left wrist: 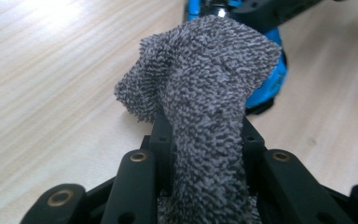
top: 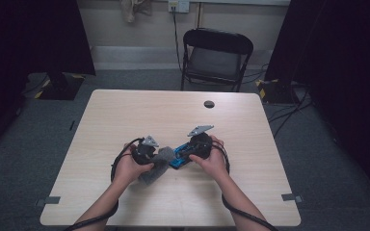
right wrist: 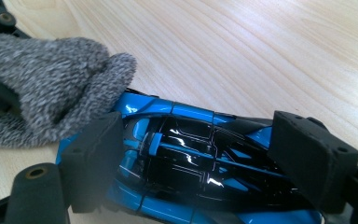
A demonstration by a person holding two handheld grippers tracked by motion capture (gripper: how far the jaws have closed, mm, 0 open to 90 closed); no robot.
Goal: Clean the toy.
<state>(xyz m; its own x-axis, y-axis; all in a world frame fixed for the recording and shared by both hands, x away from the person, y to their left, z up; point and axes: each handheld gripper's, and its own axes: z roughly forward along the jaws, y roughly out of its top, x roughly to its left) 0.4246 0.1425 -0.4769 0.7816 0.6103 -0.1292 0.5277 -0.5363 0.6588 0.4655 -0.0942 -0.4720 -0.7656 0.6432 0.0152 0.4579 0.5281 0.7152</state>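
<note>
A grey terry cloth (left wrist: pixel 205 84) sticks out from between the jaws of my left gripper (left wrist: pixel 205 135), which is shut on it. The cloth's free end rests against the nose of a blue and black toy car (right wrist: pixel 186 158). My right gripper (right wrist: pixel 203 158) is shut on that car, with one pad on each of its sides. In the high view both grippers meet near the table's front middle: left gripper (top: pixel 160 156) with the cloth (top: pixel 155 167), right gripper (top: pixel 185 153) with the car (top: pixel 178 159) low over the tabletop.
The light wooden table (top: pixel 173 115) has a dark cable hole (top: pixel 209 104) at the far middle. Behind it stands a black folding chair (top: pixel 217 55). Dark curtains hang at both sides, and cables trail from the grippers off the front edge.
</note>
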